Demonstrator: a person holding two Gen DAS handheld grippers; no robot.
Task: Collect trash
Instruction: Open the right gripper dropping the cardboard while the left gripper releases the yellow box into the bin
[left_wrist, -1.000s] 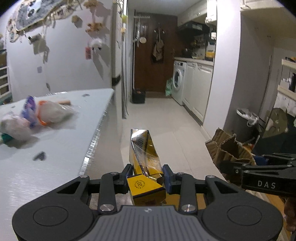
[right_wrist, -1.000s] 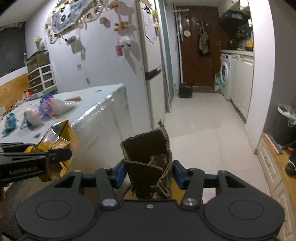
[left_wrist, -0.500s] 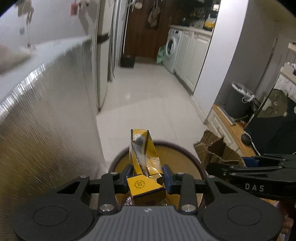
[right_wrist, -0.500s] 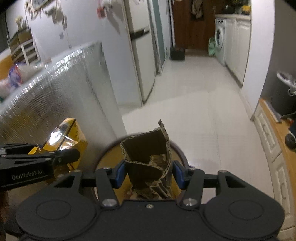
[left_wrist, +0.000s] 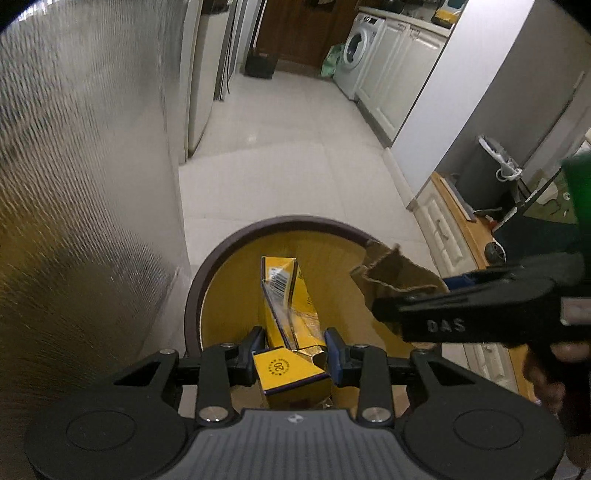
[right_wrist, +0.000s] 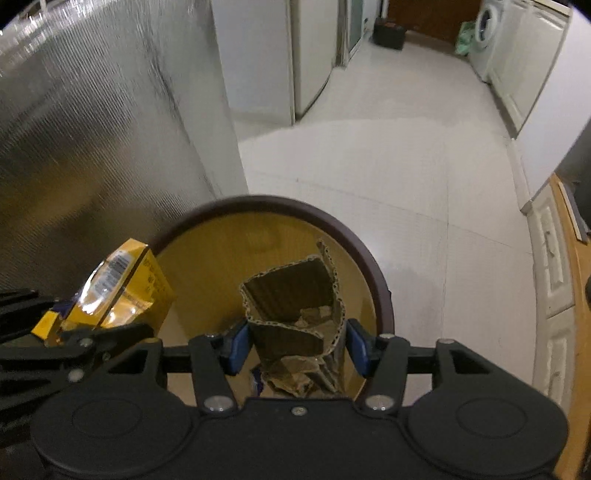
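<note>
Left wrist view: over the round bin (left_wrist: 192, 295) with its yellow lining, the left gripper (left_wrist: 295, 352) is clamped on a crushed yellow carton (left_wrist: 288, 314), pointing down into the opening. At right, the right gripper (left_wrist: 461, 317) carries a torn cardboard piece (left_wrist: 391, 273) above the rim. A foil-clad counter side (left_wrist: 81, 184) fills the left.

Right wrist view: the right gripper (right_wrist: 297, 345) grips the corrugated cardboard piece (right_wrist: 295, 295) between blue pads (right_wrist: 236, 347) above the bin (right_wrist: 369, 258); the far pad's contact looks slightly loose, though blur hinders judgement. The carton (right_wrist: 118, 291) sits at the bin's left edge.
</note>
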